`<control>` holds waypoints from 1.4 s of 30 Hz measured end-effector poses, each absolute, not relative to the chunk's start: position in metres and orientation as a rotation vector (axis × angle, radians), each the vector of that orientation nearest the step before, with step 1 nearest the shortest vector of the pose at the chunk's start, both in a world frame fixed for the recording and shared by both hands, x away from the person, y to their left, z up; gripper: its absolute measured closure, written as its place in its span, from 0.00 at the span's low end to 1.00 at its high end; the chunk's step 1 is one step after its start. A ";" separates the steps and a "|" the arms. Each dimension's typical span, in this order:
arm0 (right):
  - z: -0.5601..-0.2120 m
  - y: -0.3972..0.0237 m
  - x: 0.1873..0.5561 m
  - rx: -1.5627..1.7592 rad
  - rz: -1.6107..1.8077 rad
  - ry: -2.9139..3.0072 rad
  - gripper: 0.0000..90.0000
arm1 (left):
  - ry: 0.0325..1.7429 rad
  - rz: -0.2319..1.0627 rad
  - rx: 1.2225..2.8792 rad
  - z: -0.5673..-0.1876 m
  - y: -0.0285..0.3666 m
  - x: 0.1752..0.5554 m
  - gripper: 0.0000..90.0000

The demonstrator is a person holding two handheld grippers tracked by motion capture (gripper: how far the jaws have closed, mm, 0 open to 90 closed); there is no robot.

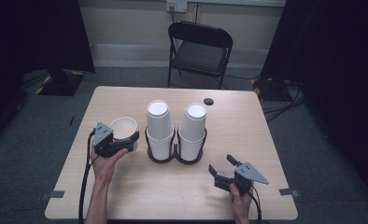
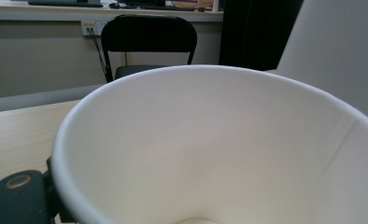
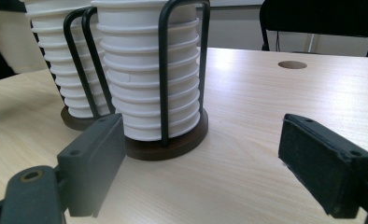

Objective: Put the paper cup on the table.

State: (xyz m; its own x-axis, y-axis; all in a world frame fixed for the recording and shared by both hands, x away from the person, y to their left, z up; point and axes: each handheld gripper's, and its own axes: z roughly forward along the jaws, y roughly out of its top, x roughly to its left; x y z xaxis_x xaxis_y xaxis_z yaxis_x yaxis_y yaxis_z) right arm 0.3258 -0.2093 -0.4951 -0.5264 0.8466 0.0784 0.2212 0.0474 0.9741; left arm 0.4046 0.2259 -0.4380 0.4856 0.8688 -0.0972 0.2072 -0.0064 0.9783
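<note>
Your left gripper (image 1: 124,138) sits at the left side of the table (image 1: 126,196), and its jaws are closed around a single white paper cup (image 1: 123,127). In the high view the cup's mouth opens upward and tips a little toward you, so its long axis runs close to vertical. The left gripper view looks straight into that open mouth (image 2: 219,149) — the rim sweeps across the picture, one black jaw presses the outer wall at lower left, and the other jaw is hidden behind the cup.

Just to the right, near the table's middle, stand two stacks of upside-down white cups (image 1: 159,126), side by side in a dark wire holder (image 1: 175,151) with round bases. Each stack's long axis is upright, bottoms facing up. A small round hole (image 1: 208,101) marks the tabletop beyond them.

At the right, nearer you, your right gripper (image 1: 222,167) hovers low with its jaws spread wide — nothing lies between them. In the right gripper view the two pads (image 3: 324,163) stand well apart, pointing toward the nearer stack (image 3: 149,74) and its base.

A black folding chair (image 1: 200,49) stands beyond the table.
</note>
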 end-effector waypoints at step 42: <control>-0.495 -0.211 0.326 1.069 1.531 1.809 0.18 | 1.131 0.729 1.658 -0.480 0.216 0.447 0.11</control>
State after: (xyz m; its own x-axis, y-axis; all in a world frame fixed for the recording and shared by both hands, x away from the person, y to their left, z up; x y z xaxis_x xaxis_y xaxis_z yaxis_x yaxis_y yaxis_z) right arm 0.3256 -0.2108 -0.4952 -0.5429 0.8349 0.0906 0.2274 0.0423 0.9729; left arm 0.4472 0.2162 -0.4801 0.3906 0.9197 -0.0409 0.3427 -0.1040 0.9337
